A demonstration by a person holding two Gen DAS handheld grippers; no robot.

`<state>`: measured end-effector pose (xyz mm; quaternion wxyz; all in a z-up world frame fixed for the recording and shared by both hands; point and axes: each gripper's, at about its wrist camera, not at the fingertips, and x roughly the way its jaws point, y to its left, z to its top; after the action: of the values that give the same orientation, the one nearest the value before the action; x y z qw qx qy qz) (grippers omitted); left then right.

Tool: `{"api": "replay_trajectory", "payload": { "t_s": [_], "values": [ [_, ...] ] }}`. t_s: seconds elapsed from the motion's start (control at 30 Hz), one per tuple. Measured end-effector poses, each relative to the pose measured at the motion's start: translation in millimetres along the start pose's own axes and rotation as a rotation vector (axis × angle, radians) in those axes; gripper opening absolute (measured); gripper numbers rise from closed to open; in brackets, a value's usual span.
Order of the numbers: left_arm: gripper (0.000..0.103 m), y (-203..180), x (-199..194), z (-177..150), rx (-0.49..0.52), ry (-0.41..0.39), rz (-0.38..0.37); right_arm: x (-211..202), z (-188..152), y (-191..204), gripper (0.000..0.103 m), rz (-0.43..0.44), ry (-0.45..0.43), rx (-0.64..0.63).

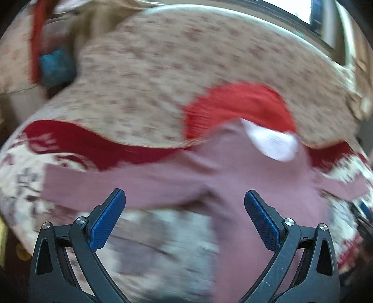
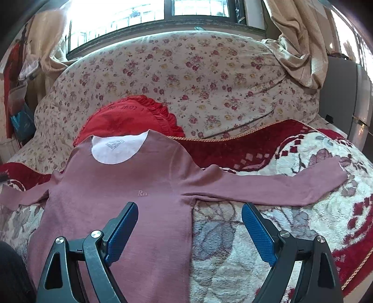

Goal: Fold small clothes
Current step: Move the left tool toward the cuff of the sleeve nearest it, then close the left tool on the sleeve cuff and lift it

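Mauve long-sleeved shirt, one only, lies spread flat, front up, on a patterned fleece blanket, both sleeves stretched sideways, its white-lined neckline just beside one red ruffled cushion. One floral quilt is heaped behind. Two tongs: the right gripper gapes wide with nothing between its blue pads, above the shirt's side edge; the left gripper likewise spread wide and empty, over the shirt. The left view is motion-blurred; only the right shows the window and curtains
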<state>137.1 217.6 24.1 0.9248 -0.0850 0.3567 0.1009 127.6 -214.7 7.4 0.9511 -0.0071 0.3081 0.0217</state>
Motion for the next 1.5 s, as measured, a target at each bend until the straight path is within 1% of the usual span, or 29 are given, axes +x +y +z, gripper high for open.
{"api": "replay_trajectory", "payload": {
  "t_s": [0.07,0.13,0.2,0.3,0.37,0.4,0.47,0.53,0.63,0.8,1.03,1.13,1.17,1.2,1.23,1.27,1.3,1.33,1.37,1.4,1.47,1.5],
  "values": [
    [0.102,45,14,-4,-0.061,0.036,0.038,1,1,3,0.089,0.002,-0.001,-0.011],
    [0.102,90,34,-15,-0.135,0.105,0.083,2,1,7,0.089,0.001,-0.001,-0.027],
    [0.102,120,48,-26,-0.173,0.157,0.148,3,0,10,0.089,0.001,0.001,-0.041],
    [0.102,139,59,-38,-0.186,0.185,0.199,6,0,13,0.089,0.000,0.010,-0.058],
    [0.102,135,61,-42,-0.156,0.176,0.248,8,-1,16,0.089,-0.002,0.015,-0.066],
    [0.102,126,59,-44,-0.118,0.152,0.283,9,-1,17,0.089,-0.002,0.018,-0.070],
    [0.102,114,50,-49,-0.079,0.107,0.317,10,-1,17,0.089,-0.003,0.020,-0.074],
    [0.102,100,45,-52,-0.059,0.087,0.314,11,-1,18,0.089,-0.003,0.021,-0.075],
    [0.102,84,47,-46,-0.036,0.074,0.288,13,-2,20,0.089,-0.002,0.028,-0.083],
    [0.102,62,38,-37,0.016,0.024,0.296,11,-1,20,0.089,0.006,0.020,-0.083],
    [0.102,53,33,-36,0.043,0.028,0.296,7,-1,17,0.089,0.011,0.008,-0.071],
    [0.102,58,34,-39,0.025,0.033,0.265,5,-1,15,0.089,0.012,0.005,-0.068],
    [0.102,63,36,-40,0.004,0.039,0.220,5,-1,15,0.089,0.011,0.006,-0.067],
    [0.102,68,38,-41,-0.009,0.049,0.194,5,-1,15,0.089,0.011,0.005,-0.067],
    [0.102,73,42,-42,-0.021,0.067,0.159,4,-1,15,0.089,0.011,0.004,-0.066],
    [0.102,81,47,-44,-0.039,0.095,0.106,4,-1,14,0.089,0.011,0.005,-0.066],
    [0.102,94,54,-45,-0.073,0.129,0.050,4,-1,14,0.089,0.011,0.006,-0.067],
    [0.102,112,58,-45,-0.122,0.151,0.009,4,-1,14,0.089,0.010,0.007,-0.067],
    [0.102,123,59,-45,-0.153,0.157,-0.018,4,-1,14,0.089,0.010,0.006,-0.067],
    [0.102,143,59,-43,-0.208,0.163,-0.064,4,-2,14,0.089,0.010,0.007,-0.068],
    [0.102,183,55,-39,-0.334,0.143,-0.149,5,-2,15,0.089,0.009,0.010,-0.072],
    [0.101,206,51,-36,-0.399,0.121,-0.167,5,-2,16,0.089,0.009,0.012,-0.074]
  ]
}}
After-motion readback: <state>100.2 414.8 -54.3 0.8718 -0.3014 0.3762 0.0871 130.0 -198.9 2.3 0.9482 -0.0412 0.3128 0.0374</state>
